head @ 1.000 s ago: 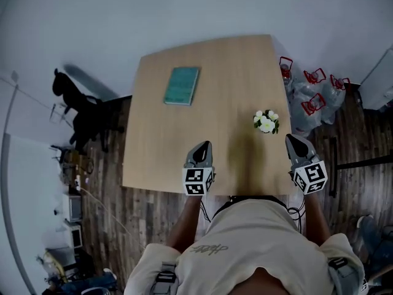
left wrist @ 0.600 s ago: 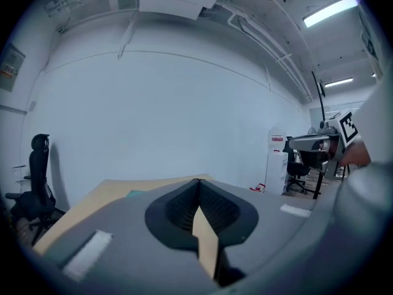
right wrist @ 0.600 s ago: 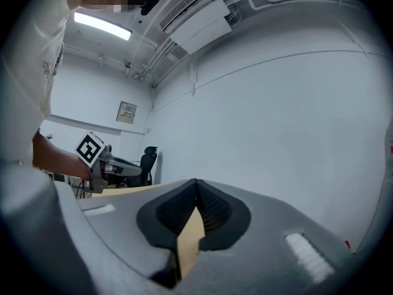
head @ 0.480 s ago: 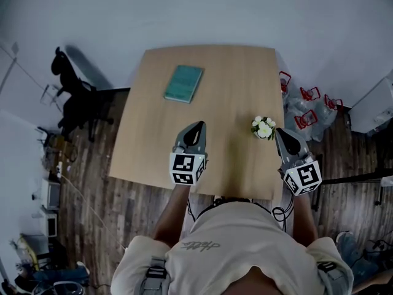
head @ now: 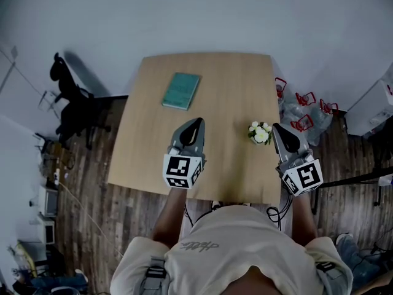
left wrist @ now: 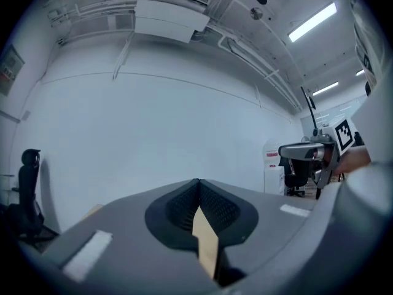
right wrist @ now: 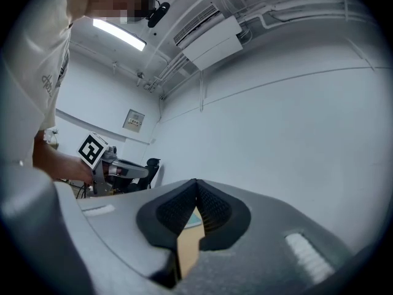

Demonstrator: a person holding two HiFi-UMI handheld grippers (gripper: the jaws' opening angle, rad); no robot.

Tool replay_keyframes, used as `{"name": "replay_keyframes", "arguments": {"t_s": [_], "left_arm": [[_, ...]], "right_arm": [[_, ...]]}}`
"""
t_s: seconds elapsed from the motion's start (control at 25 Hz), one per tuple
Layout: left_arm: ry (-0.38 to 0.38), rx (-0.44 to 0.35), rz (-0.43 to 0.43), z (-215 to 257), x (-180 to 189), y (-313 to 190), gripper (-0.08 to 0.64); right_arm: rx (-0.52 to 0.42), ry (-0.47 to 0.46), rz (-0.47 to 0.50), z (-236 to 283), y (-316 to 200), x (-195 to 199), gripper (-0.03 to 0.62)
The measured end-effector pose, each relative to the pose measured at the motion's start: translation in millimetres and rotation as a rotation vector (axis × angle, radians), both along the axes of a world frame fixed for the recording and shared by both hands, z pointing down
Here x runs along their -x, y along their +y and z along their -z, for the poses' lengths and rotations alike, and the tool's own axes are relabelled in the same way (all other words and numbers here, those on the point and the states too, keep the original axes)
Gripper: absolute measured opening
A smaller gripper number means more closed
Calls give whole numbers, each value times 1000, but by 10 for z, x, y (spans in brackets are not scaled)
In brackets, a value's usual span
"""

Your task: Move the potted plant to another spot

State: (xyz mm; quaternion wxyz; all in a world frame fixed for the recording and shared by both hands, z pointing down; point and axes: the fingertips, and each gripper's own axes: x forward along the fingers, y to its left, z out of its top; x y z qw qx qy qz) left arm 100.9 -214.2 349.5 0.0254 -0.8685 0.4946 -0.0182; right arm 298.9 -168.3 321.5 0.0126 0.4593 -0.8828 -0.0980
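- Table (head: 227,91): light wood, rectangular, on a dark plank floor.
- Person's shirt (head: 245,244): pale, with one line of script lettering on the chest, too small to read.
- Chair (head: 70,103): black, on the floor left of the table.
- Bottle packs (head: 304,112): clear wrap with red handles, on the floor at the table's right edge; no labels legible.
- Left gripper (head: 195,125): grey, over the table's middle, jaws closed tip to tip with nothing between them. Its marker cube (head: 182,169) bears black-and-white square codes.
- Right gripper (head: 277,129): over the table's right edge, jaws together and empty.
- Book (head: 181,91): teal cover, flat on the table's far left part; no title readable.
- Potted plant (head: 260,133): white flowers, standing on the table near its right edge, just left of the right gripper's tip.
- Wall notice (right wrist: 134,120): framed, print illegible.
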Motion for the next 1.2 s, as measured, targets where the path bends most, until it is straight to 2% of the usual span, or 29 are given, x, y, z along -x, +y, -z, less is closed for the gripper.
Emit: {"name": "replay_keyframes", "arguments": {"t_s": [0.28,0.6,0.8,1.04,1.2], "left_arm": [[66,-30,-4,189,17,118,15],[16,-25,7,91,-63,91,15],[42,6,-40,103,-122,126,15],[28,31,-47,22,-141,84,15],[15,41,-39,-58,-132,85,15]], "right_arm": [[-27,-1,12,141,131,81,3],[8,-3,16,27,163,-10,3],[44,-22,-7,-50,178,-97,3],[73,-89,-26,-98,207,-214,2],[80,-78,-38,-141,228,-248,2]]}}
